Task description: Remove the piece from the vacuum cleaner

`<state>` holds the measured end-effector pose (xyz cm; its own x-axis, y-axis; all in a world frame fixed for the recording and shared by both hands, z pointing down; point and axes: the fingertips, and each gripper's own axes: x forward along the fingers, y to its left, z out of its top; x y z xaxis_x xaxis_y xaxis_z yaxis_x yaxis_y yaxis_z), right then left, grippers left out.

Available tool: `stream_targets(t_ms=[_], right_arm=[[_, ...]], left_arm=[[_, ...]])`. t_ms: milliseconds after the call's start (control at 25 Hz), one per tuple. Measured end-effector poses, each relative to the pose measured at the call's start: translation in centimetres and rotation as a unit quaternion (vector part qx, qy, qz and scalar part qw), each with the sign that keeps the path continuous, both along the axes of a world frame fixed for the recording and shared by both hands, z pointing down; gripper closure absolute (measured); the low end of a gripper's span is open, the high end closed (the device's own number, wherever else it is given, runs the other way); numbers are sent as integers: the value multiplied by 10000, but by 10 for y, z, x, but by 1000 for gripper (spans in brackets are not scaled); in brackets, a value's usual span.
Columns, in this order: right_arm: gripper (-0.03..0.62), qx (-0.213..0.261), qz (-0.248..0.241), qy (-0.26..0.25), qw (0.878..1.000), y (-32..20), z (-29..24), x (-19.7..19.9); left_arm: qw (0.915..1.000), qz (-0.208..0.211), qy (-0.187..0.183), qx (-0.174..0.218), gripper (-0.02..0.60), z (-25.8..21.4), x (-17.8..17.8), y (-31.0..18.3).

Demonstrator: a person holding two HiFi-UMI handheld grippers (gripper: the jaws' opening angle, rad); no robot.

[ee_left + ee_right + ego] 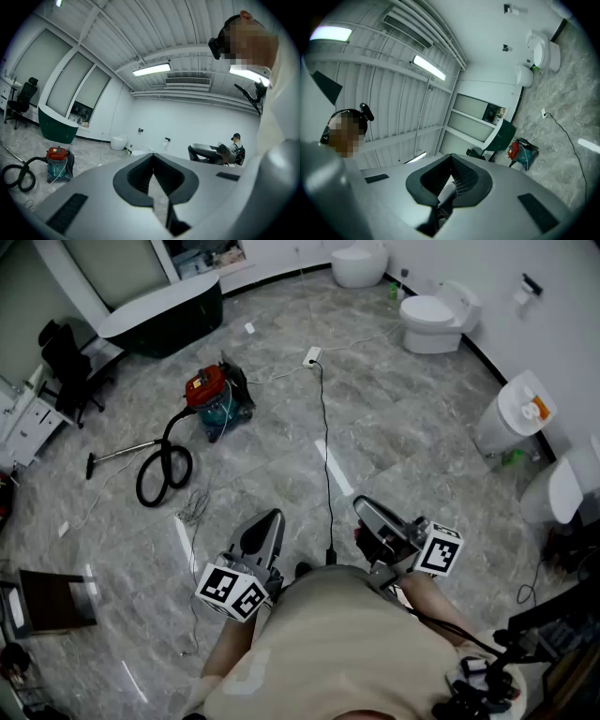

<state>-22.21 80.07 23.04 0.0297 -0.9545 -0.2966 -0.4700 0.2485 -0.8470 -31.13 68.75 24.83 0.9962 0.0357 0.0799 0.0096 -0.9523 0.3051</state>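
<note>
Floor: grey marble-look tiles (431,427), glossy, streaked with pale reflections of the ceiling lights.
Room: white walls under a ribbed white ceiling with strip lights. White toilets (439,320) stand along the right-hand wall. A dark bathtub (164,307) with a white rim sits at the far left, with a black office chair (64,362) near it.
Cable: a white power strip (312,355) lies mid-floor, and a black cable (325,456) runs from it across the tiles toward the person.
Vacuum cleaner (214,397): a small upright canister with a red lid over a blue-green drum. A black hose (164,470) leaves it and coils in a loop on the tiles, then meets a thin metal wand (127,453) lying flat with a dark nozzle at its far end.
Where it is: on the floor ahead and to the left of both grippers, well apart from them, between the bathtub and the person.
Left gripper (272,518): held level in front of the person's torso, jaw tips pressed together, nothing in them.
Right gripper (361,505): tipped slightly upward, jaws fully closed, empty.
Hard to make out: the vacuum cleaner is small in every view, so the joints of hose, wand and canister cannot be read. The person's torso fills the bottom of the head view and covers the hands. A pale patch shows in the slit behind the right gripper's closed tips, and I cannot tell what it is.
</note>
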Motion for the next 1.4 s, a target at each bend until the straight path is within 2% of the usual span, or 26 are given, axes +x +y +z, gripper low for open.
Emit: stream_targets(t_ms=[200,520,840,1000,1120,1240,1320,1400], right_arm=[[592,-196,-611,-5,9979,-35,8,-11],[592,-105,-613,-122,9980,-45,7,-24],[592,-146,-738,-80,9971,-72,0,-40],[592,-234,-849,-84,9961,-88,1,-51],[592,-236,-938,-59,9953,-96,-2,-58],[592,-59,-913,205,9956,-93,-33,-71],[592,-99,-905,675,9936,-89,-61,-82],[592,-208,-1149,1308,9845,-93,-69,-94]], left_arm=[[9983,-588,-38,6,578,6,-20,-23],[9990,-405,-137,-136,578,27,-27,-38],[9998,-177,-97,-73,578,18,-36,-55],[9997,-188,-57,-131,578,21,-47,-69],[9991,-361,-63,-199,578,21,-53,-79],[9992,-383,-51,-43,578,3,-54,-81],[9994,-326,55,78,578,-20,-55,-77],[9988,-456,166,87,578,-31,-61,-77]])
